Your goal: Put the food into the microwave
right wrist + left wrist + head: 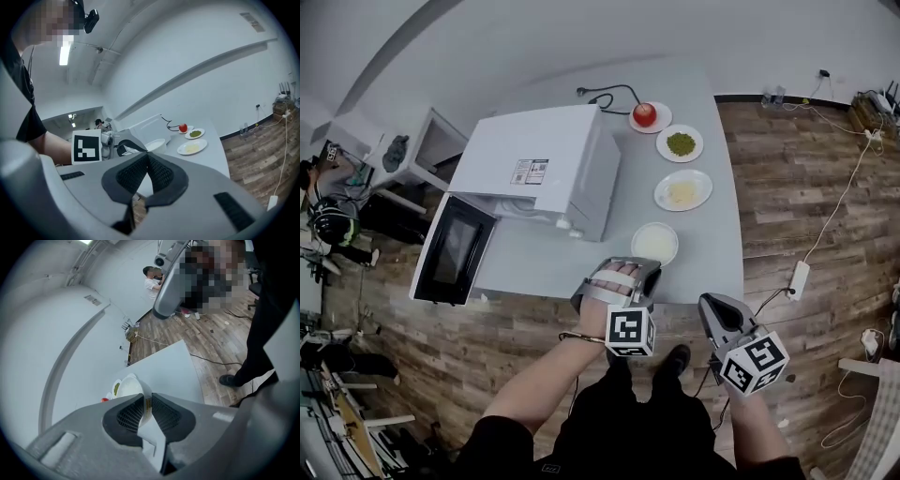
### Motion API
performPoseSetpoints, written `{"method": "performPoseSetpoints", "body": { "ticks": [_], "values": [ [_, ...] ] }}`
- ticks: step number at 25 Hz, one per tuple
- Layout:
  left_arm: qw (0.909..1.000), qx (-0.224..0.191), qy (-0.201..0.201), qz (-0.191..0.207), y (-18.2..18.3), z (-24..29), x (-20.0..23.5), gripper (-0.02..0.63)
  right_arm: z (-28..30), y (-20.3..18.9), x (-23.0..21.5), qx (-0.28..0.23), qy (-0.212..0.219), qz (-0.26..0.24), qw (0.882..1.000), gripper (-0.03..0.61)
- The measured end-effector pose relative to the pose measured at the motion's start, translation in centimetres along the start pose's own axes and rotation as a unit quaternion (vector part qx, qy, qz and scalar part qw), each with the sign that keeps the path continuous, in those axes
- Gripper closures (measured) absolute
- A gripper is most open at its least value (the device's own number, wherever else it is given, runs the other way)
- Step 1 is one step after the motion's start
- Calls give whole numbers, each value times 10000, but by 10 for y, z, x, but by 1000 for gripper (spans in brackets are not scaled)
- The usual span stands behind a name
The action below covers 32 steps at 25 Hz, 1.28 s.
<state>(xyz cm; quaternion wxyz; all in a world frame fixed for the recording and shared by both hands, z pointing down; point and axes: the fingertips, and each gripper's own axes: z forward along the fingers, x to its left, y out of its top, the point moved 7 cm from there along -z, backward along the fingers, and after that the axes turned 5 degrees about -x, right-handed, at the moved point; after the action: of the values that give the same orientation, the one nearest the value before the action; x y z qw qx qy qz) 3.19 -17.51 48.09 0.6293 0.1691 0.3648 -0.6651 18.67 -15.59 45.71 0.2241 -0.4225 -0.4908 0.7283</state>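
A white bowl [654,242] with pale food sits at the near edge of the grey table [717,248]. My left gripper [643,273] is shut on its near rim; the rim shows pinched between the pads in the left gripper view [129,386]. I cannot tell whether the bowl is off the surface. The white microwave [539,169] stands to the left, its door [453,248] swung open. My right gripper [710,303] hangs off the table's front right, shut on nothing, pads touching [147,154]. It looks at the bowl [155,144].
Behind the bowl lie three plates: yellowish food [682,190], green food [680,142], a red apple [645,114]. A black cable [609,94] runs behind the microwave. A power strip [798,277] and cords lie on the wooden floor to the right. People stand far left.
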Motion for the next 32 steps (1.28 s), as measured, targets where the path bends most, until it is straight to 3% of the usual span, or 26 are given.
{"method": "performPoseSetpoints", "body": {
  "ticks": [10, 20, 24, 32],
  "values": [
    [9991, 236, 233, -267, -92, -80, 3, 555, 72, 13, 84, -13, 333, -294, 9990, 565],
    [9986, 337, 373, -190, -196, -148, -1, 555, 152, 10, 180, -131, 383, -501, 9979, 565],
    [9983, 381, 437, 31, -228, -167, -1, 554, 183, 6, 208, -81, 488, -657, 9966, 565],
    [9946, 832, 529, -324, -272, -188, 5, 554, 222, 16, 230, -64, 988, -761, 9922, 565]
  ]
}}
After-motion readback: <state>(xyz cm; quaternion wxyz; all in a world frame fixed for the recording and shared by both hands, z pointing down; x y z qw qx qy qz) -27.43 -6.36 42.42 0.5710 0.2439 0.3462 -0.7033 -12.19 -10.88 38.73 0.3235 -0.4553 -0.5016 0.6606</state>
